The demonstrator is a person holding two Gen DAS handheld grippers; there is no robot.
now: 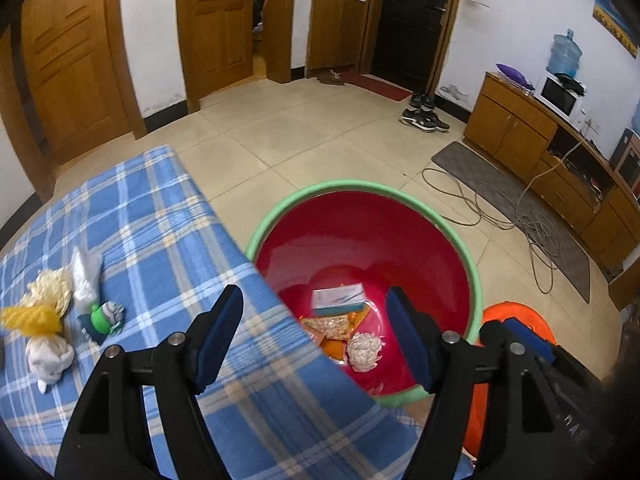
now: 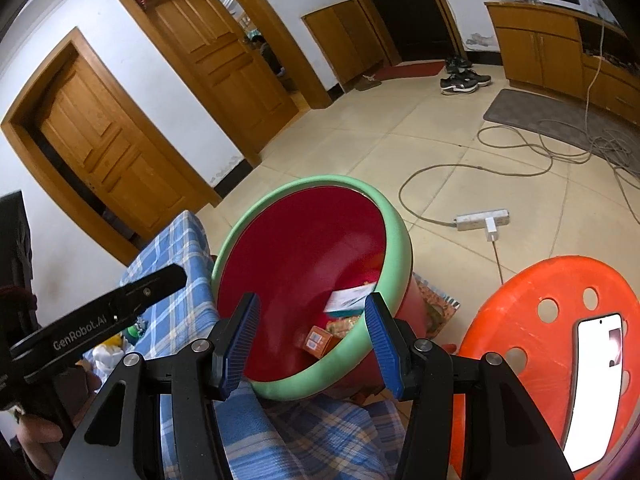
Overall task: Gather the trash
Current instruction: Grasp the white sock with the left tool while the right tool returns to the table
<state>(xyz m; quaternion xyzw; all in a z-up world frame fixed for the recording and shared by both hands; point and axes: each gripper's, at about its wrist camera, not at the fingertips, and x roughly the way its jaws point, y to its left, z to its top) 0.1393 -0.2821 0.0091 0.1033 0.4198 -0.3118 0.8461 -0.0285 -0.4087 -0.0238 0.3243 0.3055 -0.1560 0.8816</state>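
Orange stool (image 2: 516,320) with phone (image 2: 596,392): right wrist view only

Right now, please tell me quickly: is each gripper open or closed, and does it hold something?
Left gripper: open, nothing between its fingers, above the basin.
Right gripper: open, holding nothing, the basin's green rim just ahead.

text: "GenRobot.AI" | on: black arm of left gripper (image 2: 100,322) | place: near left, right wrist view
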